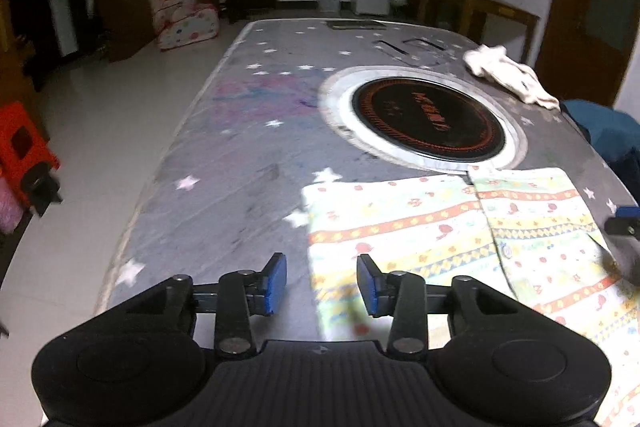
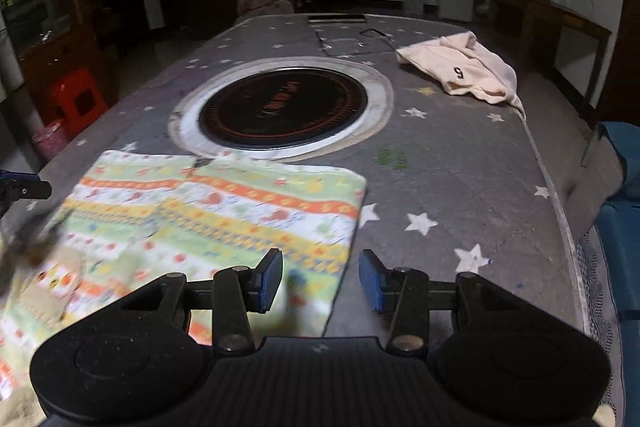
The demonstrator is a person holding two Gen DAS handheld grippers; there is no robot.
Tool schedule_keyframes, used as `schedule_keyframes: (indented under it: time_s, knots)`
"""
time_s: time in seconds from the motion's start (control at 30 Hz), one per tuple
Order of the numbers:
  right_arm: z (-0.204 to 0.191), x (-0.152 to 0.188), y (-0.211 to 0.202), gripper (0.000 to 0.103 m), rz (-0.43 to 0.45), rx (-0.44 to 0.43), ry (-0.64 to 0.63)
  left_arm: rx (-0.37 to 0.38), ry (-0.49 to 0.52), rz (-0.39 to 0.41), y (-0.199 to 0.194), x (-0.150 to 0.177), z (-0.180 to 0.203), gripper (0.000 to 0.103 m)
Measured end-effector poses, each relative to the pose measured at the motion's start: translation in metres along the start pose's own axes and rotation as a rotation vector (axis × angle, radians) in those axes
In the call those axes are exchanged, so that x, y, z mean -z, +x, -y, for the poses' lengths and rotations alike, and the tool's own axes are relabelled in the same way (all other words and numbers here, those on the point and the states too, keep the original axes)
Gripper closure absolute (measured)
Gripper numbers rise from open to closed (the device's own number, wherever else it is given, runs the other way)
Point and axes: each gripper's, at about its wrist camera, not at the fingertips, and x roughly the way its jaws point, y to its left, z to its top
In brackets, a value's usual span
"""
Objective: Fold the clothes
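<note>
A: Garment position?
B: Patterned garment [image 1: 460, 235] flat on table [image 1: 240, 147], at 2 o'clock of left gripper [image 1: 322, 283], 10 o'clock of right gripper [image 2: 320, 281].
A: Jaw state?
B: Both spread, empty.

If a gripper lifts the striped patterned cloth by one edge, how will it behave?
The patterned cloth lies flat and thin, so it will probably hang limp. It looks light. On the smooth table it may slide when pushed.
</note>
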Motion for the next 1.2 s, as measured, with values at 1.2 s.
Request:
schedule_keyframes:
  time_s: [1.2]
  knots:
    - [0.005,-0.024,0.02,0.083,0.015,0.093,-0.121,0.019,0.063,-0.002,0.073,-0.037,0.025,0.079]
